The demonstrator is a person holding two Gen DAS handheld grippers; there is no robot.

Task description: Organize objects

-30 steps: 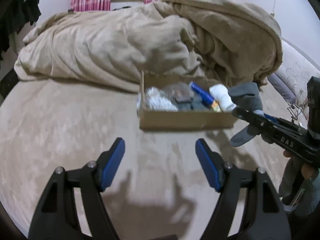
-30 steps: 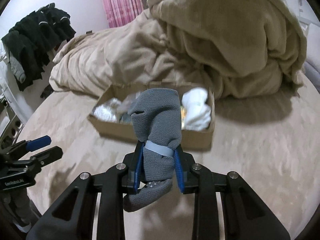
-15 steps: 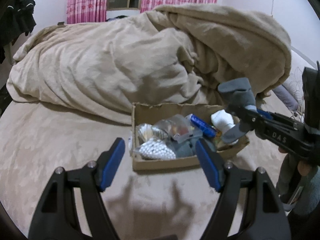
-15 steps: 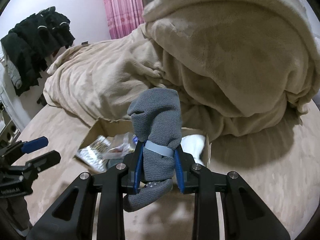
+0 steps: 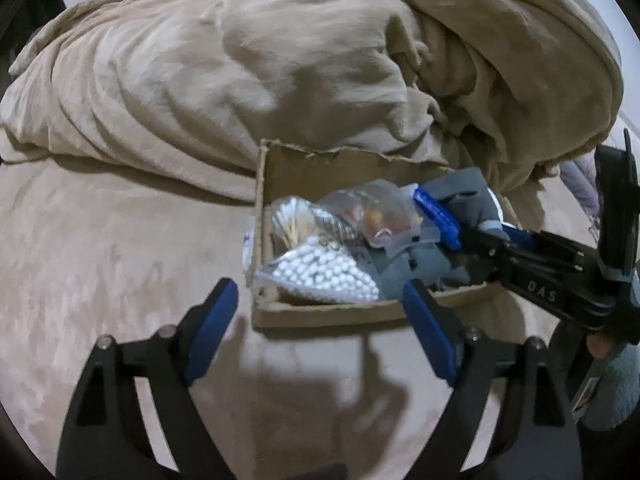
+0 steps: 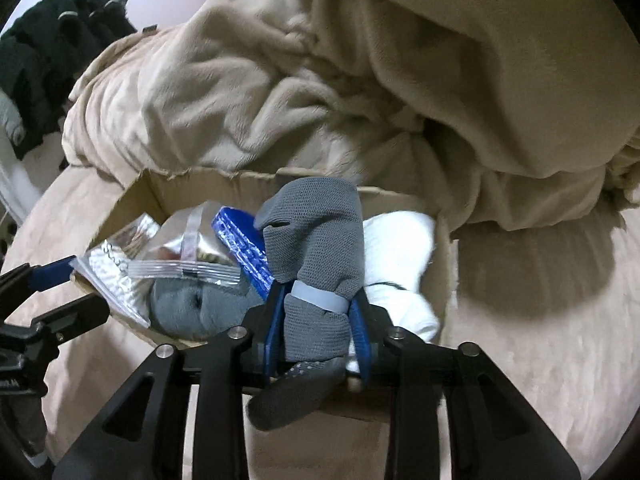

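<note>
Holding your left gripper [image 5: 320,320] spread wide and empty at the near-left edge of the cardboard box [image 6: 447,248] on the bed, you have your right gripper [image 6: 316,330] clamped on the grey sock [image 6: 316,240] above the box's right half.

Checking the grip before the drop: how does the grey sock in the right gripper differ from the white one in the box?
The grey sock is clamped upright between the right gripper fingers, above the cardboard box; the white sock lies loose inside it. Grey has a pale band; white shows none. Both look rolled.
</note>
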